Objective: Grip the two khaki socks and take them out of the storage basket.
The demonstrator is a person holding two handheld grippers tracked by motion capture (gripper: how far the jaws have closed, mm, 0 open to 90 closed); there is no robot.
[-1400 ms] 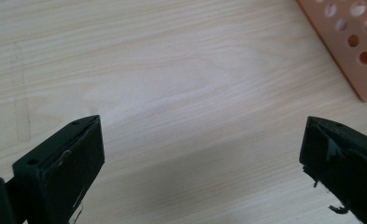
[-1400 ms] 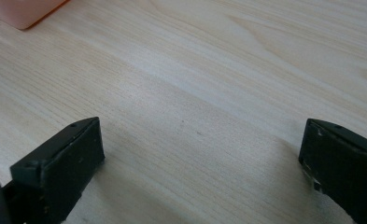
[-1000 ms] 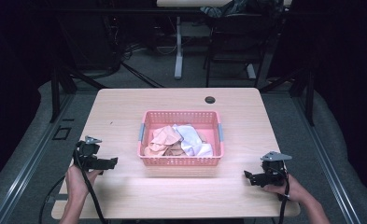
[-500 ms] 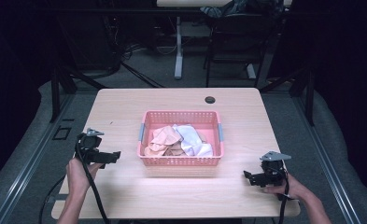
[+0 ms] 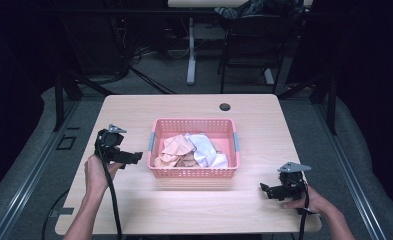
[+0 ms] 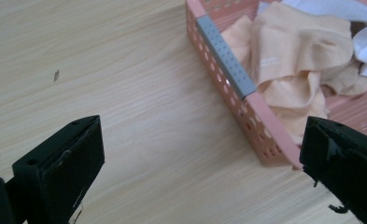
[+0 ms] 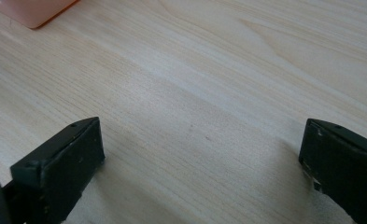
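A pink plastic basket (image 5: 194,173) stands mid-table, holding crumpled peach cloth (image 5: 173,150) and white cloth (image 5: 205,150). My left gripper (image 5: 134,157) hovers open just left of the basket, jaws pointing at its left wall. In the left gripper view the basket's near corner (image 6: 265,140) with its grey handle strip (image 6: 225,58) lies between the wide-apart jaws, the peach cloth (image 6: 288,60) beyond. My right gripper (image 5: 265,190) is open low over the table's front right, nothing between its jaws. The right gripper view has bare wood and a basket corner (image 7: 31,11) at top left.
A small black round grommet (image 5: 225,107) sits near the table's far edge. The light wood table (image 5: 134,110) has bare room on all sides of the basket. Beyond it are dark floor, table legs and a chair.
My left gripper has risen and moved forward and right, closer to the basket's left wall. The right gripper has barely shifted.
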